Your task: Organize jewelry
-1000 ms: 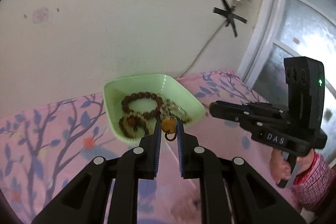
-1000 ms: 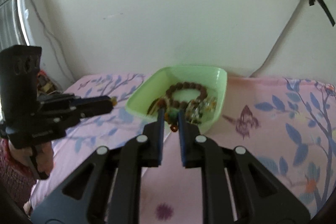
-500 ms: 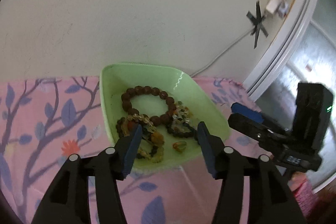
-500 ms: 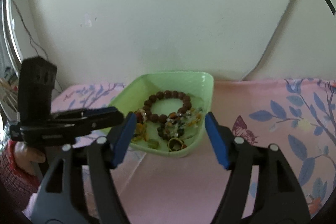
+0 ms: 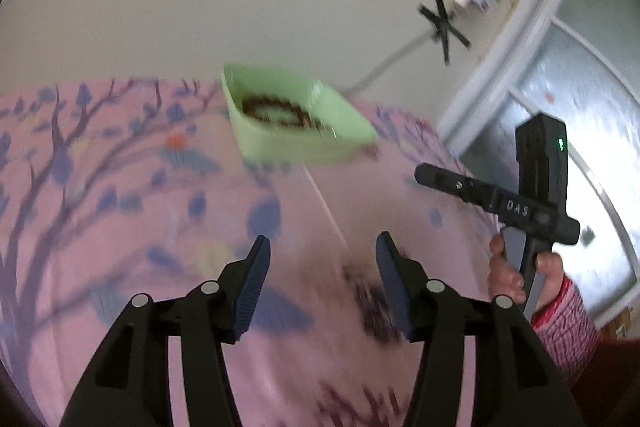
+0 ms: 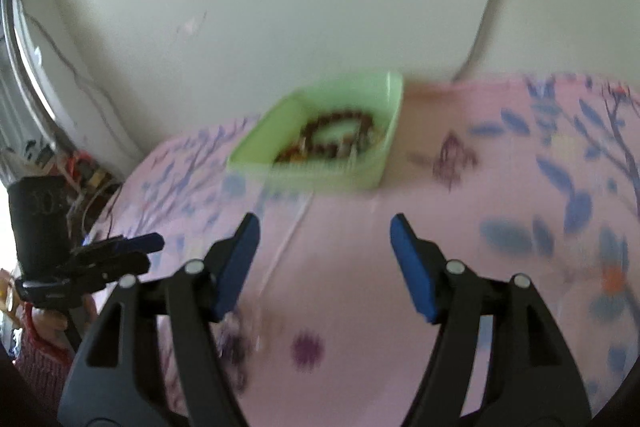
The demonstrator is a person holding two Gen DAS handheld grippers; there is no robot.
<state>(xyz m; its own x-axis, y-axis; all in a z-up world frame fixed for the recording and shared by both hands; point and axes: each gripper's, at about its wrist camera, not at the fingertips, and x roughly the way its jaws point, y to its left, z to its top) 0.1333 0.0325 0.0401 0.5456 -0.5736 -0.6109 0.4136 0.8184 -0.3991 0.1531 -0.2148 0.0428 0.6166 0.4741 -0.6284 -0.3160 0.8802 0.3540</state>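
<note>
Jewelry sits gathered in the green tray (image 5: 304, 131), at about 12 o'clock from your left gripper (image 5: 322, 267) and well apart from it. A dark bead bracelet (image 5: 276, 109) rings the tray floor, and smaller pieces beside it are too blurred to name. The tray stands near the wall on the pink flowered cloth (image 5: 120, 227), probably so loose pieces cannot roll off.

Your left gripper's jaws have just been opening and now stand spread with nothing between them, only cloth below. Your right gripper (image 6: 324, 259) shows the same: its jaws have just been opening, then eased in slightly, and they are released and empty, with the tray at 12 o'clock ahead of it.

From the left camera your right gripper appears at 3 o'clock, gripped in your hand (image 5: 520, 275). Both tools tilt down toward the cloth with the tray ahead of them, which suits a drop just finished. I see no stray jewelry on the cloth, though motion blur could hide a small piece.
</note>
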